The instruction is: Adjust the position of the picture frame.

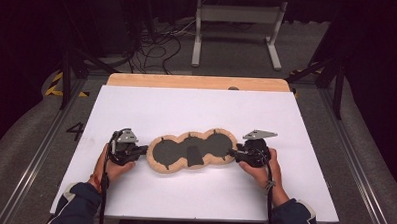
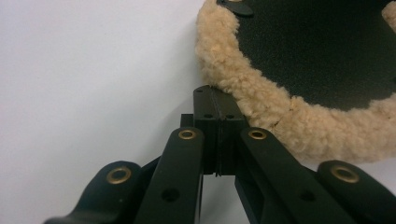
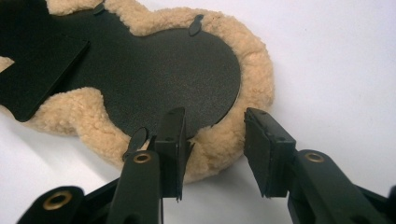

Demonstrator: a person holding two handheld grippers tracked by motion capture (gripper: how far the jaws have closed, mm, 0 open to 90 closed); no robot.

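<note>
A three-lobed pad (image 1: 192, 151) lies flat near the table's front middle, with a tan fleece rim and a black leather face. A black flap (image 1: 195, 156) rests on its middle lobe. My left gripper (image 1: 144, 150) is at the pad's left end. In the left gripper view its jaws (image 2: 217, 100) are pressed together and their tips touch the fleece rim (image 2: 317, 130). My right gripper (image 1: 232, 153) is at the pad's right end. There it stands open (image 3: 215, 119), one jaw over the fleece edge of the pad (image 3: 154, 70) and the other over bare table.
The pad lies on a white sheet (image 1: 196, 107) covering the table, with a wooden strip (image 1: 197, 82) bare along the far edge. Beyond the table, a white metal frame (image 1: 237, 28) and loose cables (image 1: 154, 45) lie on the dark floor.
</note>
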